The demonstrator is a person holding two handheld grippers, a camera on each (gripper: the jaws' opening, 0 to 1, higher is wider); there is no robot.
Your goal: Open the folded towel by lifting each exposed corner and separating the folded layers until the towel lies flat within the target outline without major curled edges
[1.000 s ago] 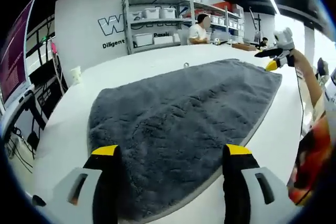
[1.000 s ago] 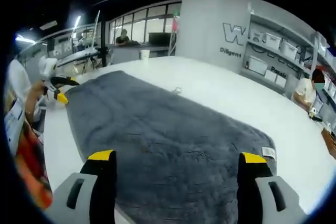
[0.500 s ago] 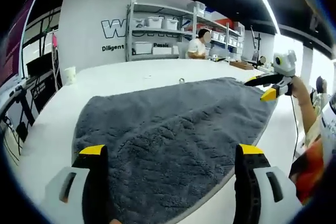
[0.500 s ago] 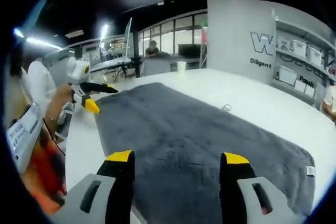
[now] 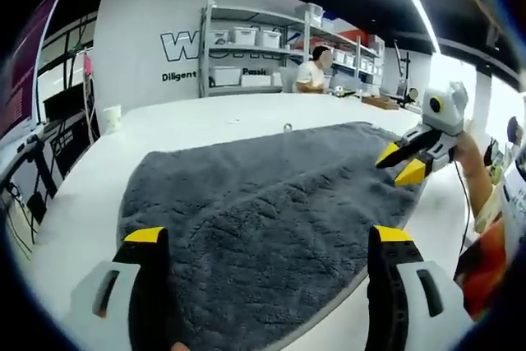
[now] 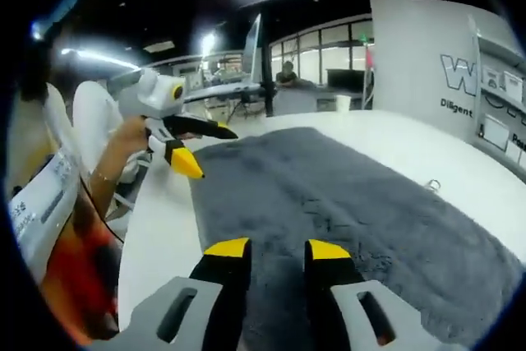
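A grey plush towel (image 5: 271, 187) lies spread out on the white table (image 5: 82, 195). My left gripper (image 5: 269, 240) stands wide open above the towel's near edge, with nothing between its yellow-tipped fingers. Over the towel's right-hand corner hovers my right gripper (image 5: 397, 166), held by a hand. In the right gripper view the towel (image 6: 329, 195) runs away to the right, and my right gripper (image 6: 277, 251) has its jaws close together with a narrow gap, holding nothing. My left gripper (image 6: 204, 150) hangs open over the towel's far left corner.
Metal shelves with white bins (image 5: 246, 47) and a seated person (image 5: 312, 67) are beyond the table. A paper cup (image 5: 113, 117) stands at the far left edge. A small metal ring (image 5: 288, 127) lies behind the towel. A person's arm (image 6: 107, 170) is on the left.
My right gripper's jaws have narrowed from wide apart to nearly together, and it has swung over the towel's corner. My left gripper stays wide open.
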